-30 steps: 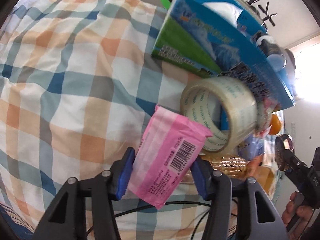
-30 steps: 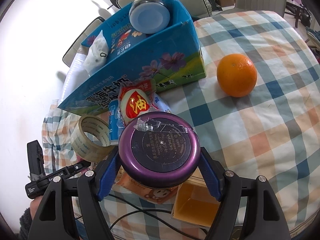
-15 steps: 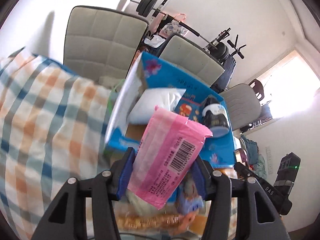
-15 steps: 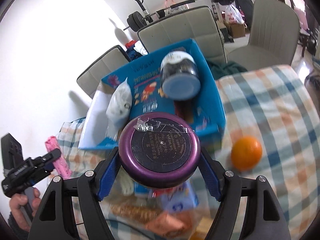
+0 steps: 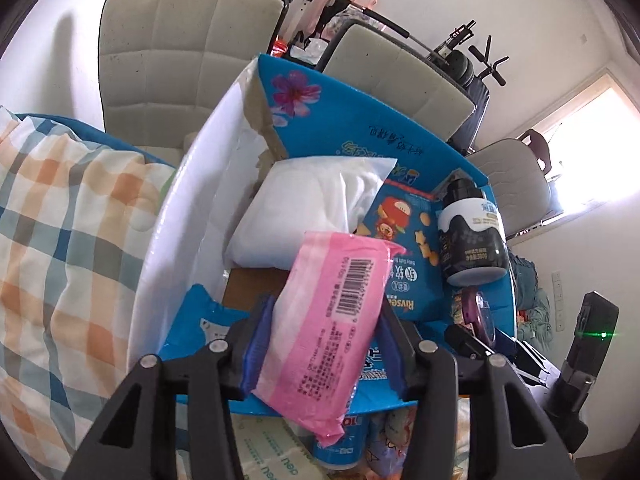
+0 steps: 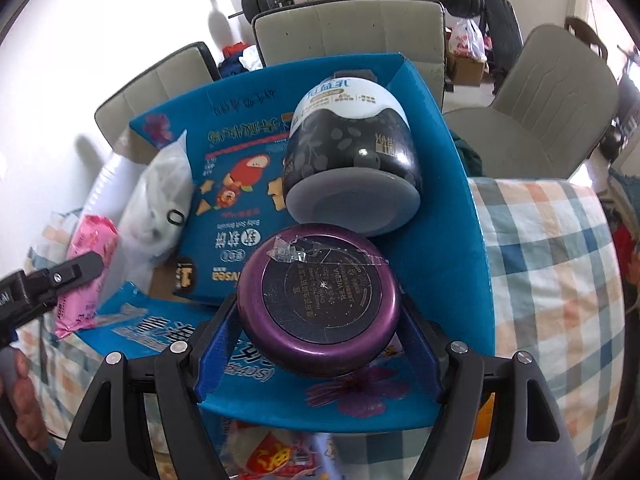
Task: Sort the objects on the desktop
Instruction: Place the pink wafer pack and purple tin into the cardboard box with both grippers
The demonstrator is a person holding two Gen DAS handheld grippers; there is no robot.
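Left gripper (image 5: 324, 344) clamped on a pink packet (image 5: 332, 316), blue pads pressing its two long sides though the jaws are easing apart; packet tilted, barcode uppermost, hanging over the near-left part of the blue box (image 5: 360, 120). Right gripper (image 6: 316, 344) closed on a purple tin (image 6: 318, 300), pads against its rim on either side, flat dark face toward the camera with a scrap of clear tape on it; tin poised over the box's near wall, just in front of the jar (image 6: 352, 160).

Inside the box: a white bag (image 5: 308, 208) toward the left end, a blue biscuit carton (image 5: 404, 256) lying flat in the middle, the dark jar with a white label lying on its side toward the right end, touching the carton. Box standing on a checked cloth (image 5: 60, 216) at the tabletop's far edge, padded chairs (image 5: 180, 52) just beyond.

Seen only from the left wrist: the brown cardboard floor of the box under the packet, a cup and printed wrappers on the tabletop just before the box, the right gripper's black body low at right with a green light. Seen only from the right wrist: a red-and-white snack pack (image 6: 276, 460) below the box's near wall, the open stretch of cloth toward the right edge, a small black ring on the white bag, and part of a hand (image 6: 20, 400) behind the left gripper.
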